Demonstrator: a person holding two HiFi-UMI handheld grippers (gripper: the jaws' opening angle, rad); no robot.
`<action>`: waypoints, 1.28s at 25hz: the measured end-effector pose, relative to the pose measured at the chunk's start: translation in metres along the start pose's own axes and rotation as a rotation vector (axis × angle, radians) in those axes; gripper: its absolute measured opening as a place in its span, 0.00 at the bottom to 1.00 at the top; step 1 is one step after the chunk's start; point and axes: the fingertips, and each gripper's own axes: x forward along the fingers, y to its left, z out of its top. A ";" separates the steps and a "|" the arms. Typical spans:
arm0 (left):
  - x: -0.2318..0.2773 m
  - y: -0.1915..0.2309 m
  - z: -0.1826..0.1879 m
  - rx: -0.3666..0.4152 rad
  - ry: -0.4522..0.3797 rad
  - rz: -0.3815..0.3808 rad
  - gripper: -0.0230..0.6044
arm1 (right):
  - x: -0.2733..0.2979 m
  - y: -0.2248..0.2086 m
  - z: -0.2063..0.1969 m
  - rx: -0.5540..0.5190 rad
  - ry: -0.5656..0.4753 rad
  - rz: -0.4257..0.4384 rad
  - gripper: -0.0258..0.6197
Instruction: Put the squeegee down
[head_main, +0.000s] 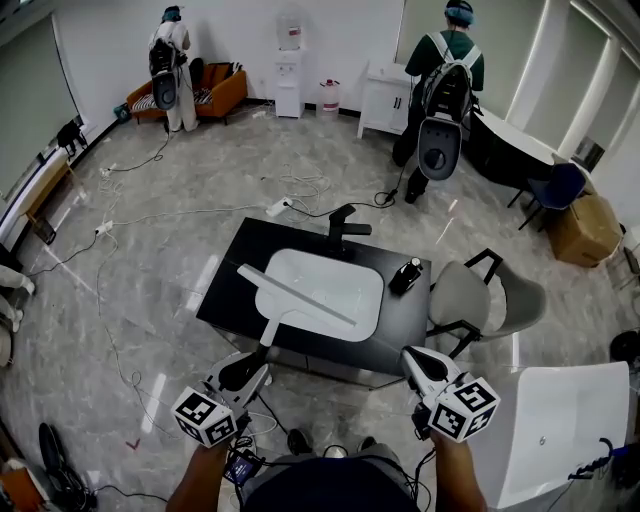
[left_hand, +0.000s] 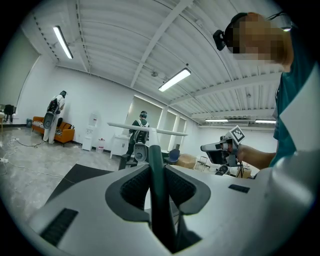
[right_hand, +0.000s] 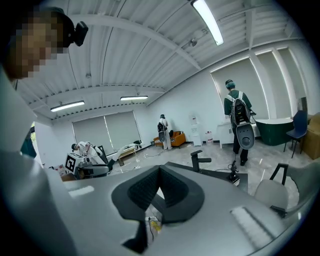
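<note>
the squeegee (head_main: 300, 295) is seen at the centre of the head view. its long pale blade lies diagonally over the white sink basin (head_main: 352, 278), and its handle runs down toward the lower left of the frame. whether the blade touches the basin cannot be told. the handle is clamped between the jaws of the left gripper (head_main: 262, 350). in the left gripper view the dark handle (left_hand: 156, 185) is pressed between the two dark pads (left_hand: 131, 187), with the blade crossing the frame above them.

the right gripper (head_main: 411, 357) is held at the lower right of the head view, just off the near edge of the black worktop (head_main: 238, 292). in the right gripper view its jaws (right_hand: 160, 170) are seen pressed together with nothing between them.

a black faucet (head_main: 343, 225) is seen behind the basin, a small black bottle (head_main: 405, 275) to the right of the basin, and a grey chair (head_main: 468, 298) just beside the worktop's right edge.
</note>
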 end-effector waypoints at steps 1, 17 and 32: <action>-0.001 0.002 0.000 0.002 0.000 -0.005 0.19 | 0.000 0.002 0.002 -0.005 -0.005 -0.005 0.05; 0.043 0.033 0.008 -0.022 -0.003 0.137 0.19 | 0.055 -0.053 0.034 -0.039 0.024 0.105 0.05; 0.137 0.028 0.019 -0.035 0.007 0.294 0.19 | 0.098 -0.152 0.068 -0.044 0.059 0.264 0.05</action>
